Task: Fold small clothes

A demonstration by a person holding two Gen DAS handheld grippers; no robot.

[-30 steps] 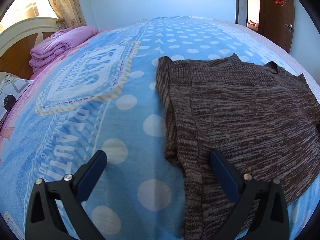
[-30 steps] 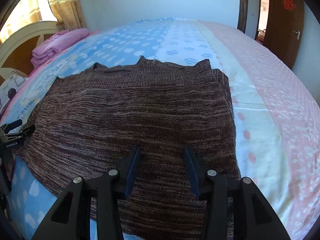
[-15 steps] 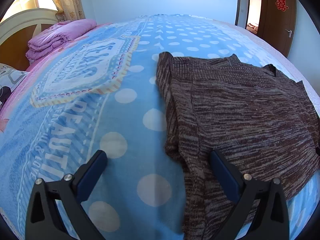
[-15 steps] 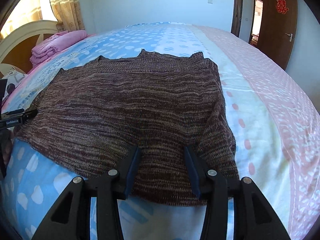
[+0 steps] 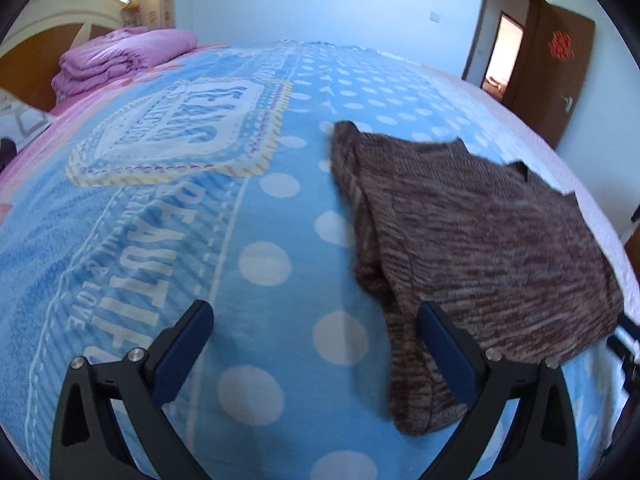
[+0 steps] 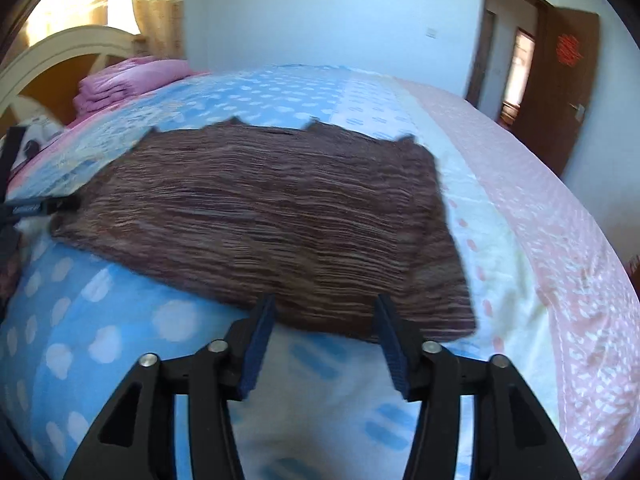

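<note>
Brown marled knit top is laid flat on the bed, seen across the middle of the right wrist frame and in the right half of the left wrist frame. Left side edge looks turned in or doubled along the seam, center of the left view; a narrow strip hangs down toward lower center there. Otherwise no fold across the body is seen, so the task is judged early: garment spread, main folds still left. Whether the side has been tucked on purpose cannot be told.

Left gripper is held wide apart, nothing between the jaws. Its right finger overlaps the top's lower left edge in the picture; contact cannot be confirmed.

Right gripper is partly apart, nothing clamped. Its tips sit at the near hem of the top, lower center of frame; touching or just above cannot be told, motion blur.

Blue polka-dot bedspread lies under the top. Folded pink quilt is seen at upper left by the headboard. Wooden door at upper right.
</note>
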